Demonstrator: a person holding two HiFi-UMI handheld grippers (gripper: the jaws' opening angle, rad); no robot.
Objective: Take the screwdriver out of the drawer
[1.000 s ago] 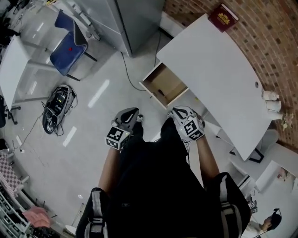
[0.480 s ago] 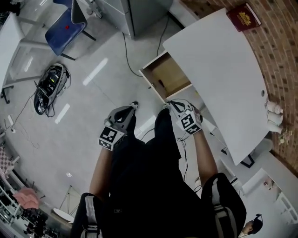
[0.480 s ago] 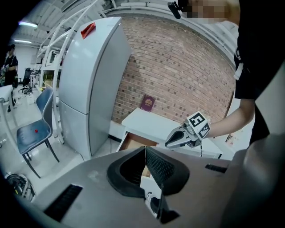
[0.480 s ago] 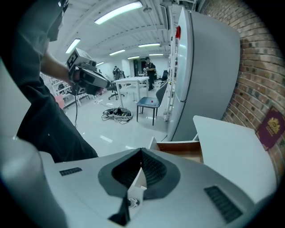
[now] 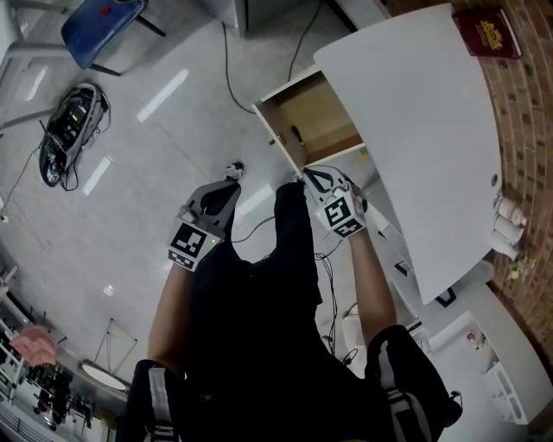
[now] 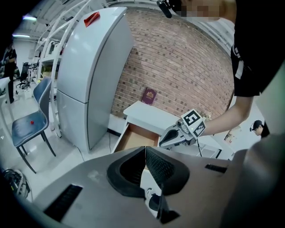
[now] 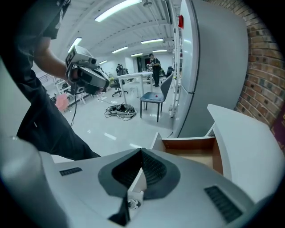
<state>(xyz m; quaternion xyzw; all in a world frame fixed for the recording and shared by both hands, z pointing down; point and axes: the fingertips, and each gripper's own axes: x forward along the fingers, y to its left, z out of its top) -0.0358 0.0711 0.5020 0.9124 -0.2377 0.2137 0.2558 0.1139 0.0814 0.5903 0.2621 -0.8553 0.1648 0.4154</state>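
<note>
The wooden drawer (image 5: 309,121) stands pulled out of the white desk (image 5: 415,112). A small dark object (image 5: 295,135) lies on the drawer's floor near the front panel; it looks like the screwdriver, too small to tell for sure. My right gripper (image 5: 305,175) is shut and empty, its tips just beside the drawer's front corner. My left gripper (image 5: 232,171) hangs shut and empty over the floor, left of the drawer. The left gripper view shows shut jaws (image 6: 143,149), the drawer (image 6: 133,136) and the right gripper (image 6: 180,132). The right gripper view shows shut jaws (image 7: 141,150) before the drawer (image 7: 191,149).
A red book (image 5: 486,33) lies at the desk's far end, against the brick wall. A grey fridge (image 6: 89,75) stands left of the desk. A blue chair (image 5: 99,15) and a tangle of cables (image 5: 69,129) sit on the floor. My dark legs fill the lower head view.
Both grippers have sunk and moved closer to the drawer. The right gripper's tips now sit at the drawer's front corner. Both stay shut.
</note>
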